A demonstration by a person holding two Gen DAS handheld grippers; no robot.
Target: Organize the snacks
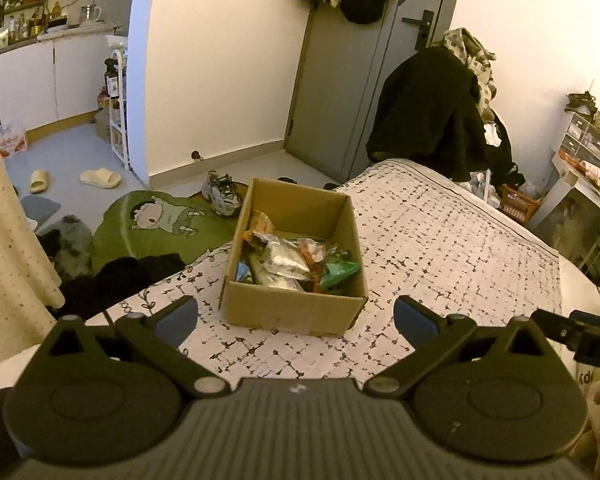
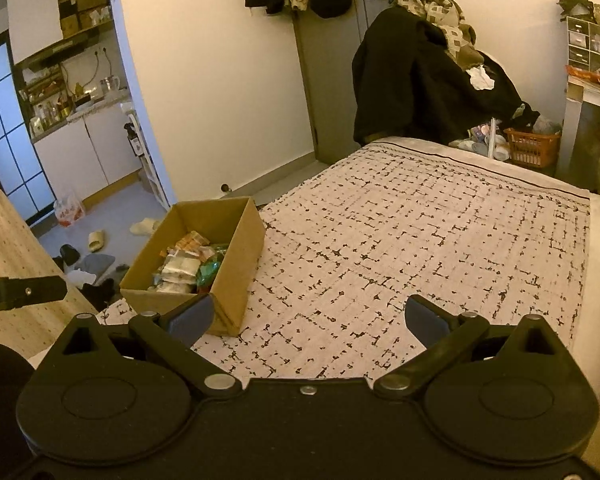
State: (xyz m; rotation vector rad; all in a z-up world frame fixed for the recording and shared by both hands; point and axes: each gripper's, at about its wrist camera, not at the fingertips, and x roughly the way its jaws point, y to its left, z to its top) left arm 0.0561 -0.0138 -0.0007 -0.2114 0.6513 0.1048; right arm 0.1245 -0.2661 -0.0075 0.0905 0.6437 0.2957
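left claw [image 1: 296, 320]: released, jaws spread wide, nothing between them; hovers above the bedspread
right claw [image 2: 308, 320]: released, jaws wide apart, nothing held; hovers above the bedspread
box [image 1: 296, 308]: open cardboard, sits on the bed [image 1: 440, 248] near its left edge; dead ahead of left claw, just past the fingertips, not touching
box, right view [image 2: 236, 268]: ahead-left of right claw; near corner sits just behind the left pad [image 2: 190, 320] in view, contact cannot tell
snacks [image 1: 296, 260]: heap of wrapped packets inside the box, mixed colours; green bag [image 1: 338, 270] on the side nearer the right finger, orange packet [image 1: 260, 224] leaning on the far-left wall
snacks, right view [image 2: 184, 264]: same heap, pale packets in the middle, green one toward the claw-side wall
bedspread: white with black broken-grid print; ahead and right of right claw only cloth shows
other claw: right one's black tip [image 1: 576, 332] shows at right edge of the left view; left one's tip [image 2: 24, 292] at left edge of the right view
rug [image 1: 148, 224]: green, cartoon figure, on the floor ahead-left of left claw, beyond the bed edge
sneaker [image 1: 220, 194]: on the floor just past the box's far-left corner
coat [image 1: 432, 108]: dark, piled far ahead-right beyond the bed foot
door [image 1: 364, 80]: grey, shut, far ahead
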